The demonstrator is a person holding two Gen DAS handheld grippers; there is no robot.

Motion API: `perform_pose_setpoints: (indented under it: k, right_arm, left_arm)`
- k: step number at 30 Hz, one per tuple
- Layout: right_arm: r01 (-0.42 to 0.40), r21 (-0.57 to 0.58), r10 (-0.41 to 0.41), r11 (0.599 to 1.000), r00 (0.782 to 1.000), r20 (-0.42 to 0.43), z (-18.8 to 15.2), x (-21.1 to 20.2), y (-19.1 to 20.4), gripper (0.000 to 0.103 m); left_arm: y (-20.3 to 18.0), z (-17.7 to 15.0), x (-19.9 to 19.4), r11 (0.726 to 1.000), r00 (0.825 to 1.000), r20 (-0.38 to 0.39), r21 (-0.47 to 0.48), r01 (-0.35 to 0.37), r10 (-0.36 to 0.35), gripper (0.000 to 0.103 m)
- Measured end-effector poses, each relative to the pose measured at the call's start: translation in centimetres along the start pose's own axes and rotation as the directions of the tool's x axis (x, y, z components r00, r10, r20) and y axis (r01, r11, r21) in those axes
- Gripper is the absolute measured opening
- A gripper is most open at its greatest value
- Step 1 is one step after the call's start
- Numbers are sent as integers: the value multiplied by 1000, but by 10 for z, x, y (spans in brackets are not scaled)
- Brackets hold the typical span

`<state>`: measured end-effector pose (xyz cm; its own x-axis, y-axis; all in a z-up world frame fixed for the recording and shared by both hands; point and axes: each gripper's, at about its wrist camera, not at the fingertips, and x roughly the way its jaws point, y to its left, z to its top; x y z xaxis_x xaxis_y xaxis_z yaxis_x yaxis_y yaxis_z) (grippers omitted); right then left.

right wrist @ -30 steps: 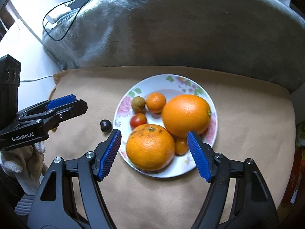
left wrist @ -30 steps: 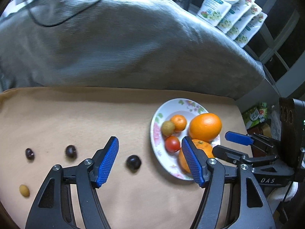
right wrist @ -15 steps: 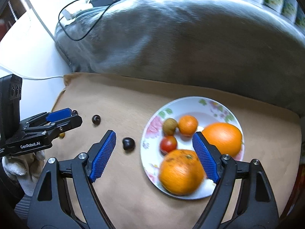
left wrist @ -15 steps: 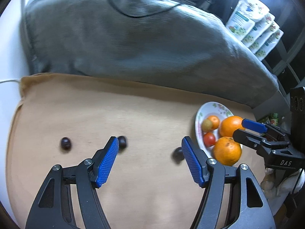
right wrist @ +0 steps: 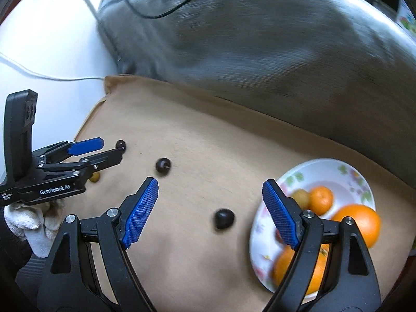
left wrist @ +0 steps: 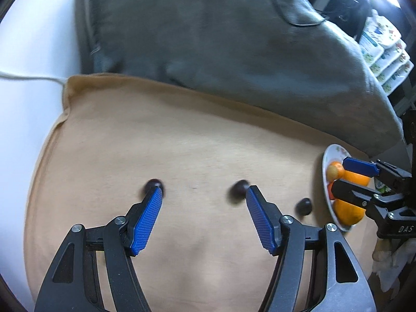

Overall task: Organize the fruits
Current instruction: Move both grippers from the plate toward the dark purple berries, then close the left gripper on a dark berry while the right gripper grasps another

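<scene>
Three dark round fruits lie on the tan cloth (left wrist: pixel 182 135). In the left wrist view the left gripper (left wrist: pixel 203 189) hangs over it, jaws closing slightly with nothing between them; one dark fruit (left wrist: pixel 153 183) peeks behind its left fingertip, another (left wrist: pixel 240 188) sits beside its right fingertip, a third (left wrist: pixel 303 206) lies nearer the floral plate (left wrist: pixel 328 156). The right gripper (right wrist: pixel 210 183) is open above the cloth, with the dark fruit (right wrist: pixel 224 218) framed between its fingers, untouched. The plate (right wrist: pixel 345 171) holds a big orange (right wrist: pixel 357 223), a second one (right wrist: pixel 299 267), a mandarin (right wrist: pixel 321 199) and a yellowish fruit (right wrist: pixel 301 197).
A small yellow-brown fruit (right wrist: pixel 94 177) lies under the left gripper (right wrist: pixel 110 148), held by a white-gloved hand (right wrist: pixel 31 221). A grey cushion (left wrist: pixel 221 39) with a black cable (right wrist: pixel 166 10) borders the cloth's far side. White surface (left wrist: pixel 26 78) at left; packets (left wrist: pixel 382 52) at right.
Both grippers have swung left, away from the plate and over the dark fruits. The right jaws stand wider than a second ago; the left jaws have narrowed a little.
</scene>
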<state>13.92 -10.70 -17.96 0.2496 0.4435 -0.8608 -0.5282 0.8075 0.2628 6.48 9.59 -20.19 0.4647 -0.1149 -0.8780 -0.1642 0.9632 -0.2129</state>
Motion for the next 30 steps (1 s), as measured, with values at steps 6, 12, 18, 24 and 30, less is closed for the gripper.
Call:
perform_pose_setpoints:
  k: [6, 12, 18, 24, 30]
  right_arm:
    - [-34, -51, 33, 998, 999, -19, 11, 21, 23, 85]
    - [-54, -80, 50, 995, 997, -63, 16, 43, 37, 77]
    - [-74, -87, 65, 993, 993, -101, 20, 61, 47, 66]
    - [-71, -107, 56, 992, 989, -135, 22, 79, 55, 55]
    - [-69, -108, 52, 992, 987, -151, 22, 90, 57, 52]
  left_arm:
    - [21, -2, 8, 999, 1000, -15, -37, -12, 11, 50]
    - [39, -4, 13, 998, 999, -34, -65, -15, 13, 41]
    - [44, -6, 19, 998, 999, -47, -64, -11, 8, 33]
    - [47, -6, 27, 998, 998, -59, -62, -2, -2, 29]
    - [49, -6, 30, 998, 998, -63, -61, 1, -5, 27]
